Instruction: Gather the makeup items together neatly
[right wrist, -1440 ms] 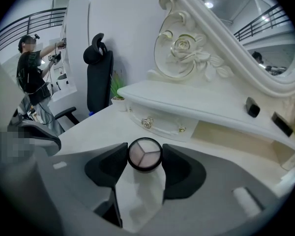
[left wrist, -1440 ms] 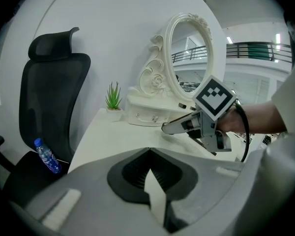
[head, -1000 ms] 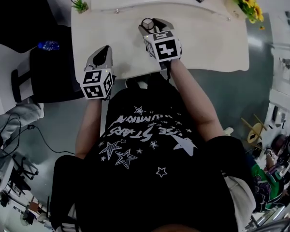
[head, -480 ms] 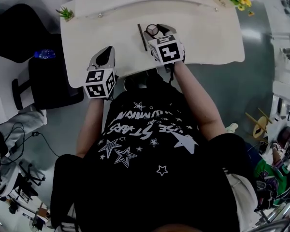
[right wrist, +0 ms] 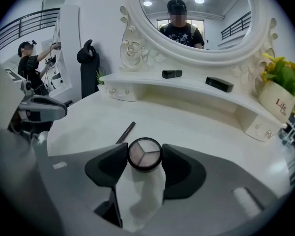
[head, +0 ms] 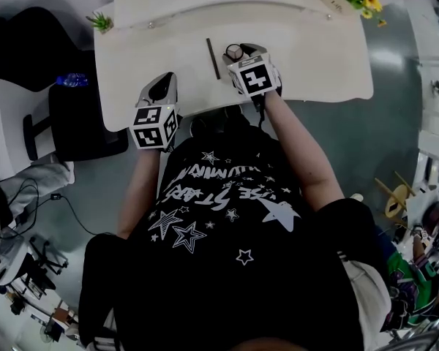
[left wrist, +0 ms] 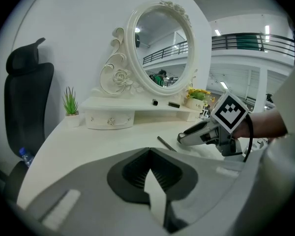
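My right gripper [right wrist: 144, 151] is shut on a small round eyeshadow compact [right wrist: 144, 155] with three pale pans, held low over the white dressing table [head: 307, 57]. In the head view the compact [head: 234, 51] sits at the tip of the right gripper [head: 239, 51]. A thin dark makeup pencil [head: 213, 57] lies on the table just left of it and shows ahead-left in the right gripper view [right wrist: 125, 132]. My left gripper [left wrist: 148, 151] is shut on nothing, near the table's front-left edge [head: 159, 93]. The right gripper [left wrist: 199, 134] is off to its right.
An ornate white oval mirror [left wrist: 160, 48] stands on a raised shelf [right wrist: 187, 87] at the back. A black tube [right wrist: 171, 73] and a flat black case [right wrist: 219, 84] lie on that shelf. A small potted plant [left wrist: 70, 107] is at the left, yellow flowers [right wrist: 280, 77] at the right. A black chair [head: 77, 115] stands left of the table.
The right gripper has carried the compact slightly right and nearer, and the pencil now shows on the table to its left. The left gripper has hardly moved.
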Available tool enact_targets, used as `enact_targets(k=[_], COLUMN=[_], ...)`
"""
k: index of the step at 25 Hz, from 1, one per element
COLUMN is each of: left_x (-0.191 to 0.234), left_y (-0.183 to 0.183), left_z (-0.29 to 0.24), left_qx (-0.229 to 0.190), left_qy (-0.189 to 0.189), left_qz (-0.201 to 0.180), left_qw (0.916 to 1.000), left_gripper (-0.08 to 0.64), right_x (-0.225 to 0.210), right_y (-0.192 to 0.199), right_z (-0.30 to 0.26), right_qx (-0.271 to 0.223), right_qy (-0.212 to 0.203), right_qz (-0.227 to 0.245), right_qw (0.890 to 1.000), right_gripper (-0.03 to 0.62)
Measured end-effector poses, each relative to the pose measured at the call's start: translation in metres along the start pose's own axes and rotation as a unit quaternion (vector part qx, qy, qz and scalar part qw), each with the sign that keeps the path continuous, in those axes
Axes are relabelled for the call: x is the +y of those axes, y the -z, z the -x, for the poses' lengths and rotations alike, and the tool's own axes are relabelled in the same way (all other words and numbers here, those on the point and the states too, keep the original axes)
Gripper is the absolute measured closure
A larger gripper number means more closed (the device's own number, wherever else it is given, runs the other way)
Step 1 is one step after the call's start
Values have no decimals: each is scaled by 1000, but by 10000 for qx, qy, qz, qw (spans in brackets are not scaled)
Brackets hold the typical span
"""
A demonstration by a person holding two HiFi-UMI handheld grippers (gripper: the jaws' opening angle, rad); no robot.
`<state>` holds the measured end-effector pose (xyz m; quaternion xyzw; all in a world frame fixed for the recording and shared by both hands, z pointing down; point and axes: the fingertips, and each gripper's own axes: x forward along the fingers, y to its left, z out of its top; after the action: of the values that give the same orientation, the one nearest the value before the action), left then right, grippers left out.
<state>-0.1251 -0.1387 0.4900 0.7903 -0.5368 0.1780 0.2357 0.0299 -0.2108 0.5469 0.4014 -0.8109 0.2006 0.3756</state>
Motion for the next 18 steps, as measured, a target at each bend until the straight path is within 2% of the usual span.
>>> enact_targets(k=[18], left_x=[-22], left_y=[4], left_z=[-6], left_qx=[69], left_qy=[-50], left_qz=[-24], left_qw=[10000], left_gripper=[558], right_x=[0], right_y=[10], right_z=[-20], right_qx=[136], right_qy=[-435], right_qz=[224], right_qw=[9987], right_gripper=[342])
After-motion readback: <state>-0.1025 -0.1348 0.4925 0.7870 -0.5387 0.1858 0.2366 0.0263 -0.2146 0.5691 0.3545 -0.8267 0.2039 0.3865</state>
